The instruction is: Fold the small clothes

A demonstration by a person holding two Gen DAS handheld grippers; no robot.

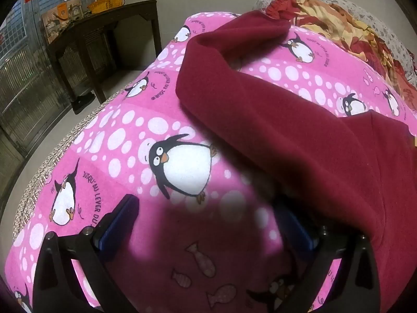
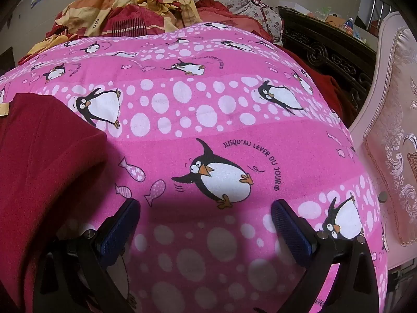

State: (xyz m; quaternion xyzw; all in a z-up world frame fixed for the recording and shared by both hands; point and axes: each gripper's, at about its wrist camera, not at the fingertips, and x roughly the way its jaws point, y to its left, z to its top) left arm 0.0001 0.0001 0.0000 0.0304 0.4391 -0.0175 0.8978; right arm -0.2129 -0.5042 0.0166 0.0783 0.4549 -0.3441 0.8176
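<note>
1. Two claws hang tilted down over a pink penguin blanket (image 2: 208, 120), both with jaws spread wide and nothing between them
2. The left claw (image 1: 206, 216) has only blanket between its blue pads (image 1: 117, 224); its right finger is blurred and partly behind the dark red garment (image 1: 299, 135)
3. That garment lies ahead and to the right of the left claw, one sleeve reaching away across the blanket
4. From the right claw (image 2: 206, 216) the garment lies to the left, just beside its left finger, a small tag (image 2: 4, 109) at its edge
5. Crumpled bedding (image 2: 130, 13) lies well ahead of the right claw, and a pale padded headboard (image 2: 391, 130) stands to its right
</note>
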